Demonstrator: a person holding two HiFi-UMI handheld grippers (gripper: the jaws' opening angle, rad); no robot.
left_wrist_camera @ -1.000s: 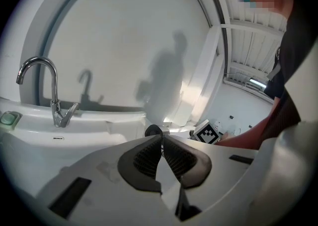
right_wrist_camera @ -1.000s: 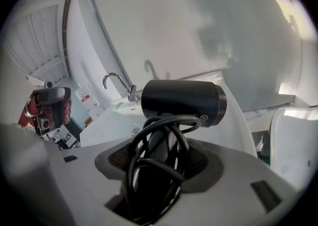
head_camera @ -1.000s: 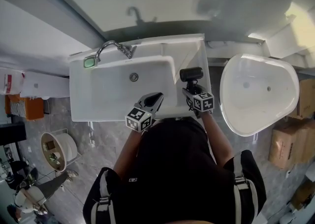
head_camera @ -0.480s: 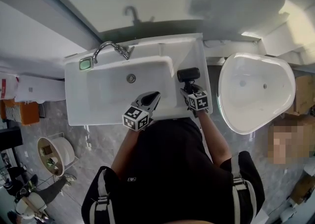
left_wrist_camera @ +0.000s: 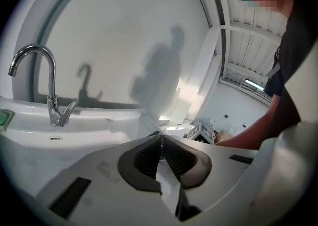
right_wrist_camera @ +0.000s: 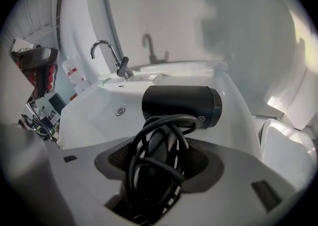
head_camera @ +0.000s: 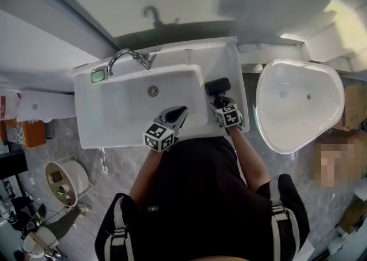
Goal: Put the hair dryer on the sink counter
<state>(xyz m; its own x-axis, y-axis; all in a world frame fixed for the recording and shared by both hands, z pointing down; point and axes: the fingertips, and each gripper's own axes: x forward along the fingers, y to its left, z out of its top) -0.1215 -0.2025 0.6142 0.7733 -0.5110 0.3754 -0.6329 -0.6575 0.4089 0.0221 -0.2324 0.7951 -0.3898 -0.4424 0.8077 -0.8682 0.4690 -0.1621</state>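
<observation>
Nearest, the left gripper hangs over the near edge of the basin, its jaws closed together with nothing between them. To its right, the right gripper clamps the handle of the hair dryer, whose cord loops round the handle. Since a second ago this gripper has sunk and tipped downward, so the hair dryer now lies low over the right strip of the sink counter. Contact cannot be judged; set-down seems close, and release is not yet made. The hair dryer is a matte black cylinder with a rubbery coiled cord. Counter and basin are glossy, smooth, rounded white. Farthest, a polished metal faucet arches.
</observation>
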